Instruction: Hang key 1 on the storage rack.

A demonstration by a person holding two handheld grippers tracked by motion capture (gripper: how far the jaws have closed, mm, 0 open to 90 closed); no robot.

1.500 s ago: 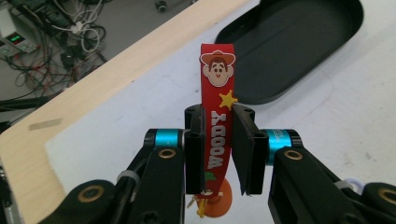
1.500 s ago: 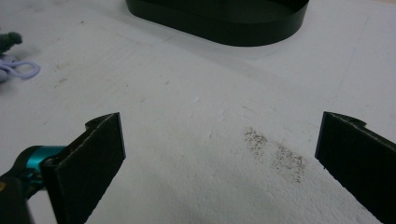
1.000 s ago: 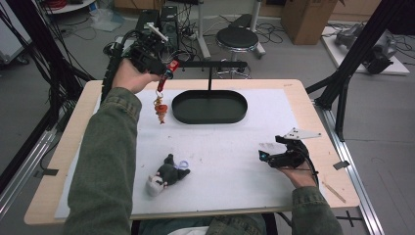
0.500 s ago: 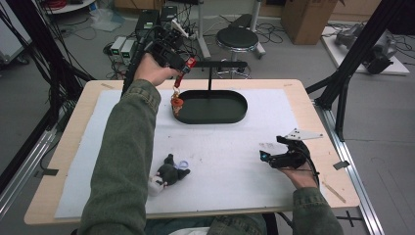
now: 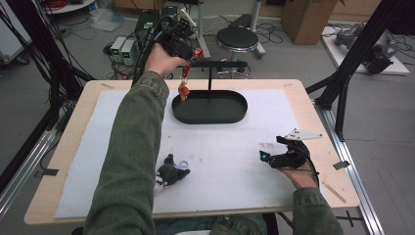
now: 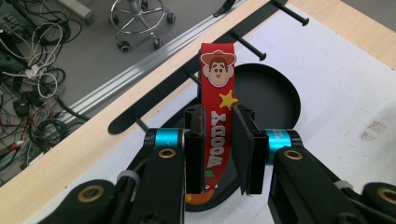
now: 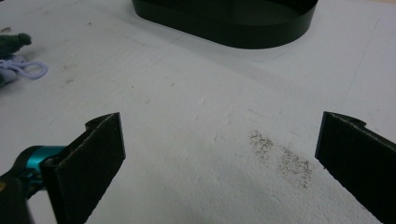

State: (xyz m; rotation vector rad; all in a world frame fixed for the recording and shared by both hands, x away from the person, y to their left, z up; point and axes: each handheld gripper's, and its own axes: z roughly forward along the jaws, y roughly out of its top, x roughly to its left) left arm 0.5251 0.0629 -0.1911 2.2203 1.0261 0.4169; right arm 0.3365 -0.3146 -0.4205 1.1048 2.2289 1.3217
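Observation:
My left gripper (image 5: pixel 192 55) is raised over the far left end of the black oval tray (image 5: pixel 209 118) and is shut on a red Woody strap keychain (image 5: pixel 184 88) that dangles from it. In the left gripper view the strap (image 6: pixel 218 84) stands upright between the jaws of the left gripper (image 6: pixel 219 154), pointing toward the black rack bar (image 6: pixel 196 74) with its pegs. That rack bar (image 5: pixel 226 63) stands on a post above the tray. My right gripper (image 5: pixel 266 157) rests on the white mat at the right, and the right gripper (image 7: pixel 219 154) is open around bare mat.
A dark plush toy (image 5: pixel 169 174) with a pale purple loop (image 7: pixel 28 70) lies on the mat at the front left. The tray wall (image 7: pixel 224 28) stands ahead of the right gripper. A stool (image 5: pixel 237 38), cables and black frame posts stand beyond the table.
My left gripper has carried the red strap to the right and farther away, from left of the tray to just beside the rack bar's left end. The right gripper has stayed put.

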